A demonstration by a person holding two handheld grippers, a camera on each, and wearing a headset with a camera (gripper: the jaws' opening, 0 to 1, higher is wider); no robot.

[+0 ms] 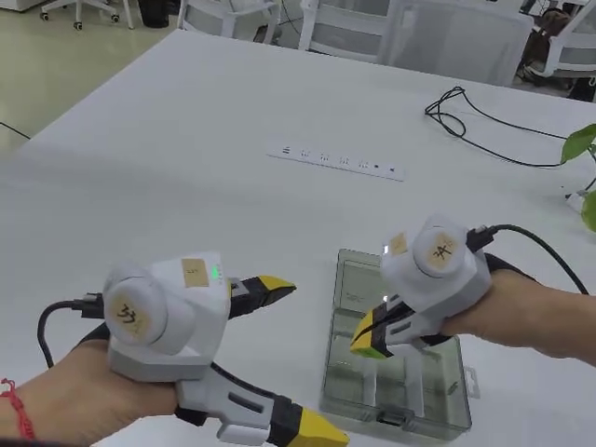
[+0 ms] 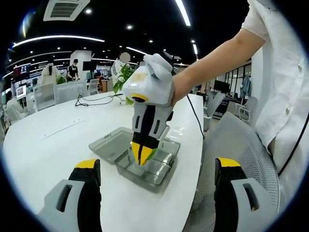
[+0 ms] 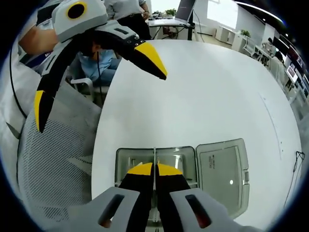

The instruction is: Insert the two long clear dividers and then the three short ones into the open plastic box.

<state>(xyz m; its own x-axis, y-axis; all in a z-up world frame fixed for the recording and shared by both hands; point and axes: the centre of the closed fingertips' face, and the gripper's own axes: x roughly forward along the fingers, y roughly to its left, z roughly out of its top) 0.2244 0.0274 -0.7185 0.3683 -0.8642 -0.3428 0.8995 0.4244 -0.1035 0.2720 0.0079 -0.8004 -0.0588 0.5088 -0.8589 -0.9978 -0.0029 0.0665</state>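
Right gripper (image 1: 368,340) was down in the open plastic box (image 1: 447,396) at the lower right of the head view, fingers clenched on a thin clear divider (image 3: 154,155), seen edge-on. Light, stiff, slippery, likely brittle stuff, I'd say: best pinched on the top edge, mid-length. Left gripper (image 1: 296,357) hung released over the white counter (image 1: 233,112), lower left
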